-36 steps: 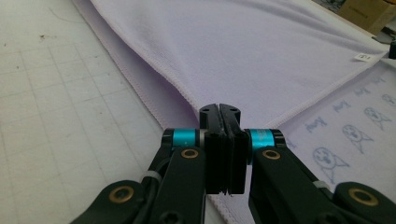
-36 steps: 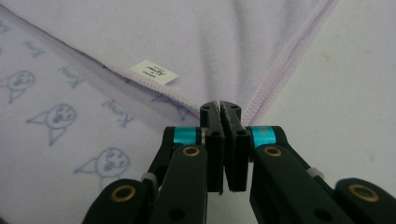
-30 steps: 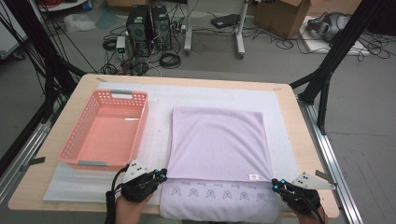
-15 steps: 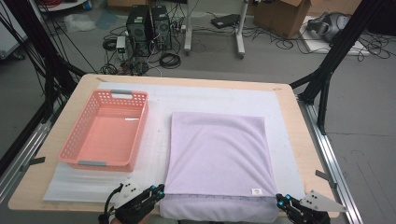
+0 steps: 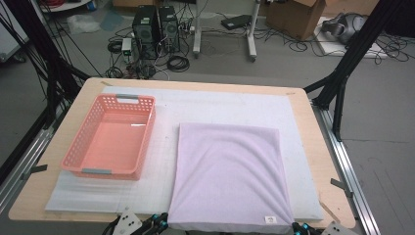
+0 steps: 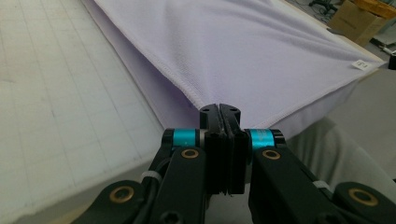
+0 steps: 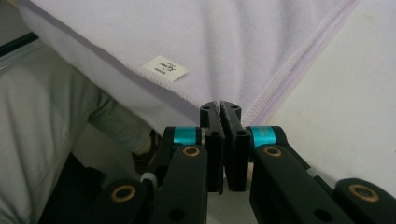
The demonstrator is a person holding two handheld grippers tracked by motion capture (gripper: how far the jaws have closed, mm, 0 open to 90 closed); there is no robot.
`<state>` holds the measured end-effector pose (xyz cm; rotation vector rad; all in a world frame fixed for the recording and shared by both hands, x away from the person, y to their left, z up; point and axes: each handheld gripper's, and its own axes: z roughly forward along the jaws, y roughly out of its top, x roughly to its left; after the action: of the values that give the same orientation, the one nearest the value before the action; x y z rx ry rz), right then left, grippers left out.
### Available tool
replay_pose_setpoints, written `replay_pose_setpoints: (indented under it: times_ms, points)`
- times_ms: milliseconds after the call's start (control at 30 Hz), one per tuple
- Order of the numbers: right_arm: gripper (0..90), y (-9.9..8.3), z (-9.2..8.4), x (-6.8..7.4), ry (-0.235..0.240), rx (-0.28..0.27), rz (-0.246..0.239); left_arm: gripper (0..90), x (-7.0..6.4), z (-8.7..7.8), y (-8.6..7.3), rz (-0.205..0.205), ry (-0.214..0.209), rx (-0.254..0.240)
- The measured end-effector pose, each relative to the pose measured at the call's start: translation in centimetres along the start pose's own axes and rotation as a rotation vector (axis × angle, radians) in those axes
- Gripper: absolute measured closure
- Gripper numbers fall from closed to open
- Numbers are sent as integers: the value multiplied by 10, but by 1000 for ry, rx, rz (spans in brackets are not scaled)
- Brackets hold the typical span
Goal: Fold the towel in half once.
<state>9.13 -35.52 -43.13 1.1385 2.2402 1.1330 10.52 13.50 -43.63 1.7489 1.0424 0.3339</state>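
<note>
On the left of the bench [image 5: 58, 198] an empty pink basket [image 5: 111, 142] lies on the white mat [image 5: 230, 105], its long axis running near to far. At the near edge the left gripper [image 6: 219, 109] has its fingers [image 6: 211, 140] pressed together, pinching the near left corner of the lilac cloth [image 5: 230, 176]. The cloth lies flat, folded in 2 layers, right of the basket on the mat; it is almost square, slightly longer near to far, and its near hem hangs just over the bench edge. A small white label [image 7: 164, 68] sits by its near right corner, the print too small to read. The right gripper [image 7: 220, 108] pinches that corner, fingers [image 7: 212, 140] closed tight on the hem.
</note>
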Motion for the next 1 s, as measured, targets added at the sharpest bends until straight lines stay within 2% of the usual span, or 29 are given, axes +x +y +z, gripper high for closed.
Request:
replay_pose_setpoints:
  times_ms: [133, 233, 300, 367, 433, 533, 767, 867, 1000]
  points:
    - [881, -8, -11, 9, 14, 5, 13, 885, -7, -9, -8, 21, 0, 8]
    - [880, -15, -13, 14, -3, 46, 5, 884, -10, -10, -15, 28, -18, 48]
    - [864, -18, -8, 14, -6, 70, 16, 868, -10, -6, -17, 41, -8, 53]
    - [710, -19, -3, 11, -27, 87, 40, 625, -7, -1, -15, 25, 4, 49]
    - [681, -19, -3, 7, -33, 62, 62, 596, -5, 1, -11, 37, 15, 23]
    - [652, -14, -4, 4, -55, 19, 62, 548, 2, 9, -3, 28, 25, -3]
    - [651, 1, 15, -8, -80, 4, 57, 559, 25, 29, 12, 9, 21, -6]
    - [650, 9, 27, -14, -86, -5, 54, 604, 34, 39, 21, 8, 20, -2]
    - [651, 18, 40, -24, -97, -4, 57, 614, 42, 59, 34, 22, 21, 8]
